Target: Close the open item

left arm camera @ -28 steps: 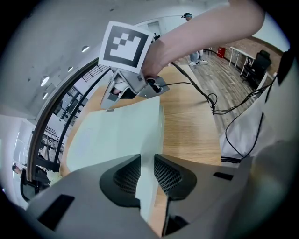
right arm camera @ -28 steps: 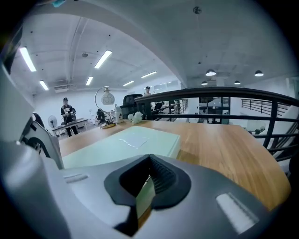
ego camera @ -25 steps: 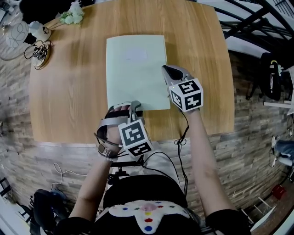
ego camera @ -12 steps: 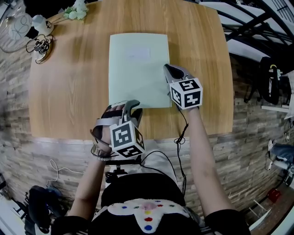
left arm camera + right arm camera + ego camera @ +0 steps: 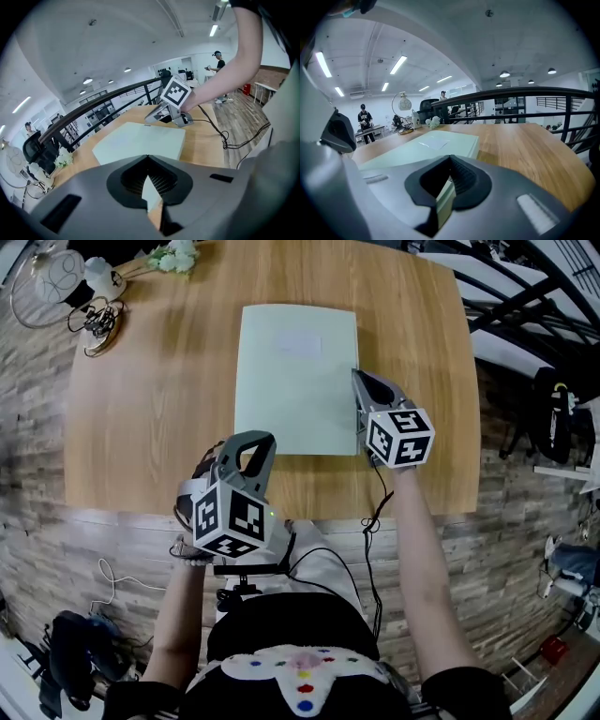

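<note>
A pale green book (image 5: 295, 381) lies closed and flat on the wooden table (image 5: 141, 427); it also shows in the left gripper view (image 5: 140, 140) and the right gripper view (image 5: 426, 145). My left gripper (image 5: 249, 441) hangs raised above the table's near edge, short of the book's near-left corner. Its jaws have just been closing and now meet (image 5: 147, 157) with nothing between them. My right gripper (image 5: 359, 379) is shut, its tips at the book's right edge (image 5: 450, 157). The left gripper view shows it beside the book (image 5: 154, 117).
At the table's far left corner stand white flowers (image 5: 173, 257), a small fan (image 5: 47, 277) and a coil of cables (image 5: 98, 320). Black railings (image 5: 525, 296) run past the table's right side. A cable (image 5: 375, 521) hangs off the near edge.
My left gripper has lifted off the book's near-left corner, come back towards the table's near edge and rolled. The right gripper has stayed at the book's right edge.
</note>
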Tool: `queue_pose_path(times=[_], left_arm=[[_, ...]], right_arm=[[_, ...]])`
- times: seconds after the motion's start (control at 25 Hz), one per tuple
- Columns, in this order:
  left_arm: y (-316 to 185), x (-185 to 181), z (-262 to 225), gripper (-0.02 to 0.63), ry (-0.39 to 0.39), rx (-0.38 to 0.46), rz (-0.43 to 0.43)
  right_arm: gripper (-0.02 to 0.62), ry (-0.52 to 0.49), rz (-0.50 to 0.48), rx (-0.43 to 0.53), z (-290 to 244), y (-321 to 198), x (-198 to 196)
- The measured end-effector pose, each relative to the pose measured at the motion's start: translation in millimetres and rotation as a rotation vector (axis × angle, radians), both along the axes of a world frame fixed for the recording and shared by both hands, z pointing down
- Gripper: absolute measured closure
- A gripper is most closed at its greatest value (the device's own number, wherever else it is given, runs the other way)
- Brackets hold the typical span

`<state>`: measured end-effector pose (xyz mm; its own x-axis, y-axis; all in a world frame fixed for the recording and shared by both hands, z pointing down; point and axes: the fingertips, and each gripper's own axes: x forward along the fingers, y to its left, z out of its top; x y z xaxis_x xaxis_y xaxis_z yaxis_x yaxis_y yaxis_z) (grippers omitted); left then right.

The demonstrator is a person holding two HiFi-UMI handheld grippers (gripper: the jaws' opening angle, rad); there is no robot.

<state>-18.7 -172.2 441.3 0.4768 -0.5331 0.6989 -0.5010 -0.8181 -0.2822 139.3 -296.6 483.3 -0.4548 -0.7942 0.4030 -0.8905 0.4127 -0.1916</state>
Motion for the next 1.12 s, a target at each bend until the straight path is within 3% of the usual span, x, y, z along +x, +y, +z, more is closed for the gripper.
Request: queue_pose_path(times=[0.56, 0.88, 1.12], left_arm=[[-5.1, -23.4, -82.7, 0.6, 0.267, 0.127, -0.129], [1.3, -40.2, -135.1, 0.6, 0.388, 0.216, -0.17], [10.0, -52.7, -162.6, 0.6, 0.429, 0.265, -0.177]], right_arm=[[0.588, 0.08, 0.004, 0.169, -88.0, 61.7, -30.3], [0.588, 0.073, 0.004, 0.259, -141.6, 101.2, -42.6], [0.588, 0.063, -0.003, 0.31, -173.4, 123.1, -50.8]])
